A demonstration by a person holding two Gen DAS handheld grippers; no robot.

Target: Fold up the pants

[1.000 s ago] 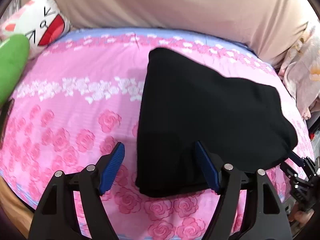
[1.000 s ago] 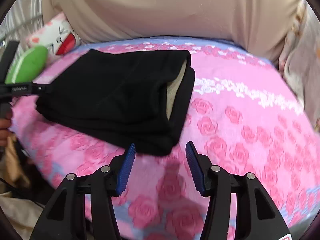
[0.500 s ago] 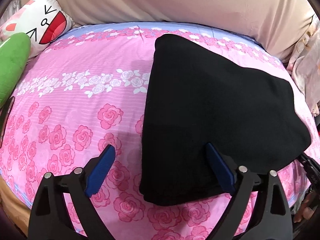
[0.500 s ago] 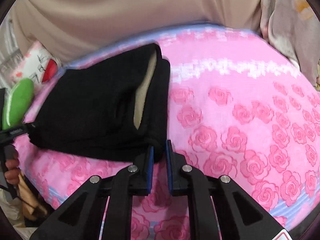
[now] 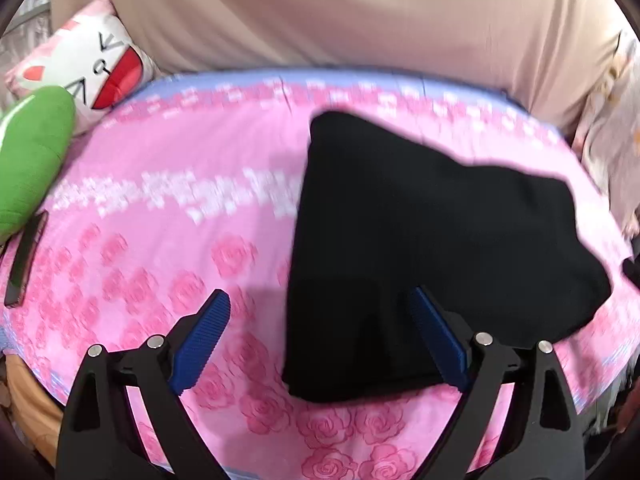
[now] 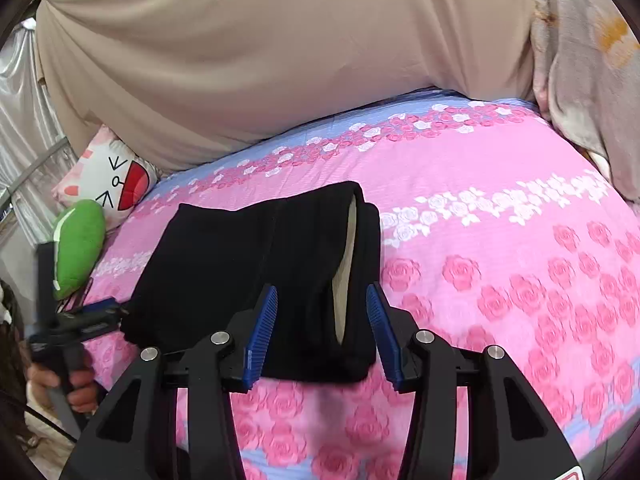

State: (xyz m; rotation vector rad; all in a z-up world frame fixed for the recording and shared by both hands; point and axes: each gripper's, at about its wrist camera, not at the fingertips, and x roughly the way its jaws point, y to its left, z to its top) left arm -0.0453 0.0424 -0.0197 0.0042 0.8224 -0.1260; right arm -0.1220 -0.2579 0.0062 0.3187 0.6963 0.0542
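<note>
Black and folded into a compact bundle, the pants [image 6: 256,276] lie flat on your pink rose-print bedsheet [image 6: 500,248], a pale lining showing at the open edge that faces your right side. Your right gripper [image 6: 322,332] hangs above that near edge with its blue-padded jaws opening and nothing pinched, the cloth only seen between them. Your left gripper [image 5: 320,344] has its fingers spread wide over the bundle's other near corner, gripping nothing, with a green plush [image 5: 32,168] and cartoon-face pillow [image 5: 88,68] well apart from the pants.
</note>
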